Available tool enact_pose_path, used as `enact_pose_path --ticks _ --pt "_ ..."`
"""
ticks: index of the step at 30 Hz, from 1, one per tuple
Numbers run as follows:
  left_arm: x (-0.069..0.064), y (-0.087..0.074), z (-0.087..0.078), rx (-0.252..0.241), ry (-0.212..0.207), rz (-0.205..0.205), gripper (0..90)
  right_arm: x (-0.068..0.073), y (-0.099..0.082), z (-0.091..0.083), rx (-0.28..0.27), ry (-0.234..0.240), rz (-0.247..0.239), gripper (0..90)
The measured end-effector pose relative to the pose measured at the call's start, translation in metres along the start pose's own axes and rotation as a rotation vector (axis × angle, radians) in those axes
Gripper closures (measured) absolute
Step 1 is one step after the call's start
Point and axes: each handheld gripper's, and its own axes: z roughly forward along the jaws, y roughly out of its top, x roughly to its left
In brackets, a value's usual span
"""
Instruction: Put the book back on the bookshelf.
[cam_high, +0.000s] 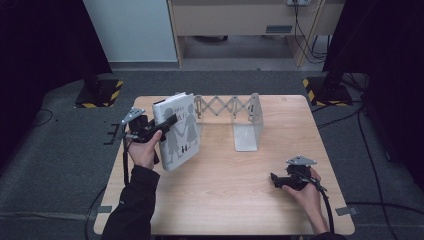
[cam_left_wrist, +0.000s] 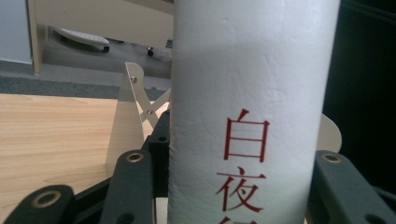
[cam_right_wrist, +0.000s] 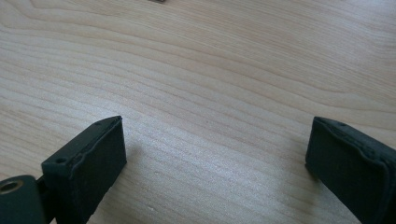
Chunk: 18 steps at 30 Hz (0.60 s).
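High view: the left gripper (cam_high: 167, 122) holds a white book (cam_high: 181, 131) upright by its spine, the lower edge of the book at or just above the desk (cam_high: 240, 185); contact with the surface cannot be told. The cover, printed with dark silhouettes of two figures hand in hand, faces the person. Left gripper view: the spine of the book (cam_left_wrist: 252, 107), bearing red characters, stands between the two black fingers (cam_left_wrist: 133, 186), which are closed firmly against it on either side. Beyond the fingers, just past the book, stands a white metal expandable book rack (cam_high: 240, 117) with a scissor-lattice back; one end plate rises directly behind the held book, the other stands well apart to the far side.

The right gripper (cam_high: 277, 181) rests low near the desk's near right corner, well apart from book and rack. Right gripper view: its two fingers (cam_right_wrist: 91, 161) stand wide open with bare wood grain between them, nothing gripped.
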Motion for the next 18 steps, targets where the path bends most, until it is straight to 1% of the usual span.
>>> enact_pose_path --ticks 4,8,12,18 --pt "0.001 -0.002 0.010 0.001 0.018 -0.001 52.7 0.000 0.000 0.000 -0.001 0.000 -0.001 5.3" --pt "0.000 -0.004 0.021 -0.001 0.043 0.012 52.6 0.000 0.000 0.000 -0.001 0.000 -0.001 5.3" --pt "0.001 -0.005 0.028 -0.002 0.041 -0.009 52.7 0.000 0.000 0.000 -0.001 0.000 -0.001 5.3" --pt "-0.001 -0.005 0.037 -0.006 0.063 0.012 52.7 0.000 0.000 0.000 -0.001 0.000 -0.001 5.3"
